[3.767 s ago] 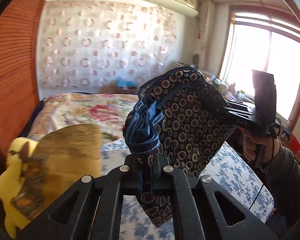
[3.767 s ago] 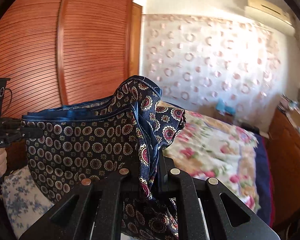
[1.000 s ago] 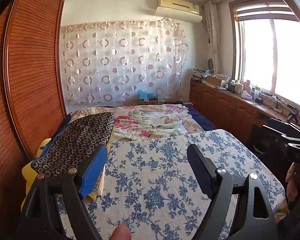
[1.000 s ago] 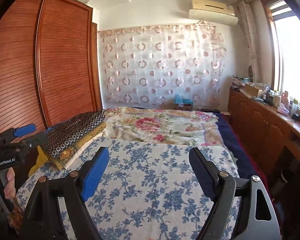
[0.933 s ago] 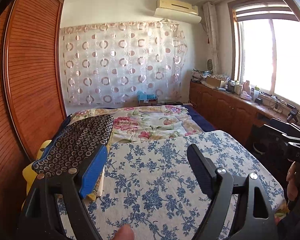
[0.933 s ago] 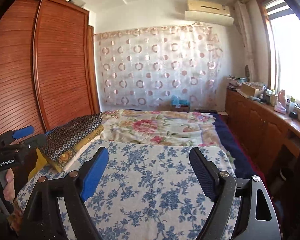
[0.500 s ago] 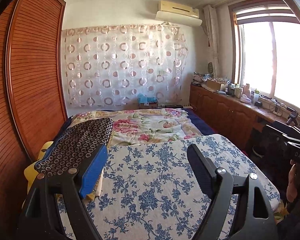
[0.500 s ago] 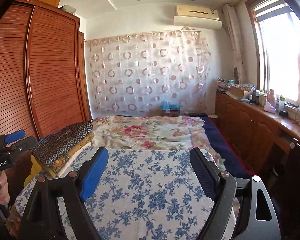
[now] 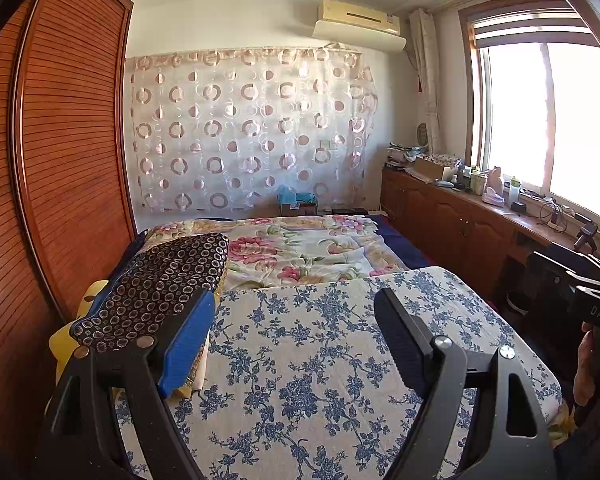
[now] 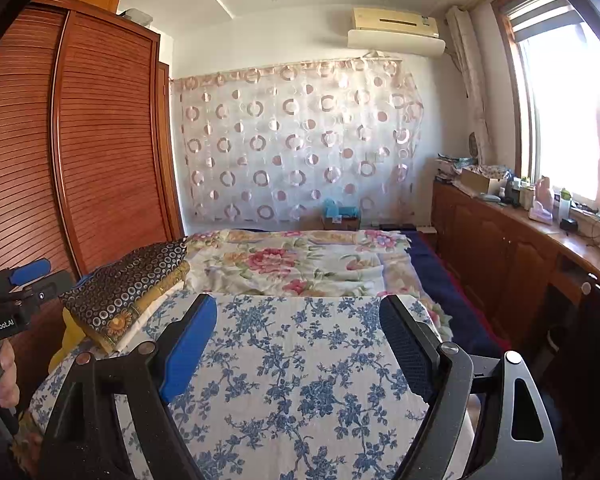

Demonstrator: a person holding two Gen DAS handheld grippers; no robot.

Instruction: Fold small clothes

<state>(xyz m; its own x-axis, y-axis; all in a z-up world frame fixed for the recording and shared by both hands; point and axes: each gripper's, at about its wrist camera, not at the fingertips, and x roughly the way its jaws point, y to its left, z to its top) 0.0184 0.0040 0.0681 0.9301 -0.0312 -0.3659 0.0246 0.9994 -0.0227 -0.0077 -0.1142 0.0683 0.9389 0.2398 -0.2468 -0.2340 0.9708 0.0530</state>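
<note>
A folded dark garment with a ring pattern [image 9: 160, 284] lies on top of a stack of folded clothes at the left edge of the bed; it also shows in the right wrist view [image 10: 128, 280]. A yellow folded piece [image 10: 140, 312] lies under it. My left gripper [image 9: 296, 320] is open and empty above the blue-flowered cloth [image 9: 319, 360]. My right gripper [image 10: 296, 324] is open and empty above the same cloth [image 10: 300, 380]. Each gripper shows at the edge of the other's view, the right one [image 9: 579, 292] and the left one [image 10: 20, 292].
A floral quilt [image 9: 300, 244] covers the far half of the bed. A wooden slatted wardrobe [image 9: 60, 160] stands close on the left. A low wooden cabinet [image 10: 499, 248] with clutter runs under the window on the right.
Both grippers held the ring-patterned garment up 3.8 s ago; it now lies folded on the stack and both grippers are open. Over the last second both views have tilted up slightly.
</note>
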